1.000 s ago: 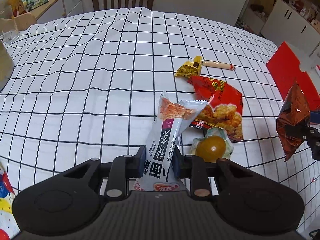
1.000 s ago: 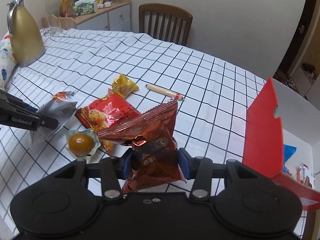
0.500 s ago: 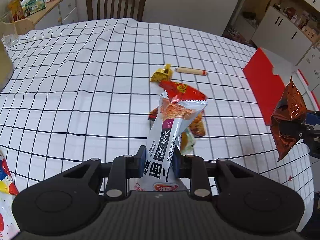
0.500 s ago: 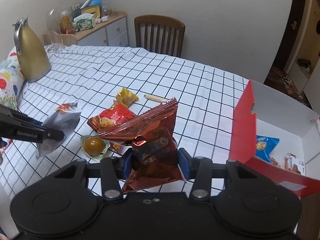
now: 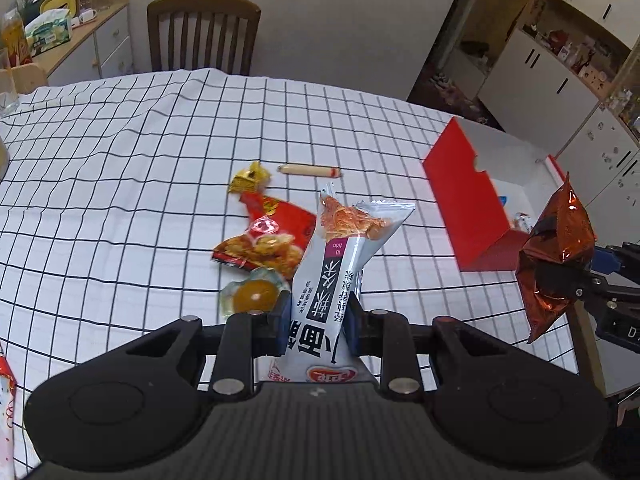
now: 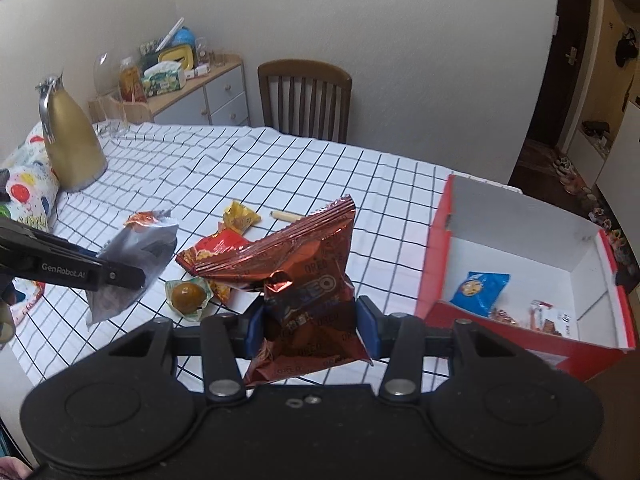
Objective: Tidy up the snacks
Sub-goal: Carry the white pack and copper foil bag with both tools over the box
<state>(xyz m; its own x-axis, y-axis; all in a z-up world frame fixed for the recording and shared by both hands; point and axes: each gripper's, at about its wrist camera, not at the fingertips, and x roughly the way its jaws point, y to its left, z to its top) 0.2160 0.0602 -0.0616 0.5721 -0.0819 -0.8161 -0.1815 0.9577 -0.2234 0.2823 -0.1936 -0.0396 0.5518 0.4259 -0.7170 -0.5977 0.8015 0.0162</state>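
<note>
Snacks already lie in the open red box point(image 6: 524, 236) at the table's right edge: a blue packet point(image 6: 480, 288) and small wrapped pieces beside it. Right gripper point(image 6: 310, 326) clamps a copper Oreo bag point(image 6: 308, 276) above the table, near the box; left gripper point(image 5: 316, 320) pinches a grey-white packet point(image 5: 340, 256) above the loose snacks point(image 5: 268, 236).

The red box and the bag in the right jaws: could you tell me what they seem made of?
Red box: likely cardboard, matte red outside, white inside, with stiff flat walls. Oreo bag: probably metallised plastic film, glossy, crinkled, with glinting highlights.
</note>
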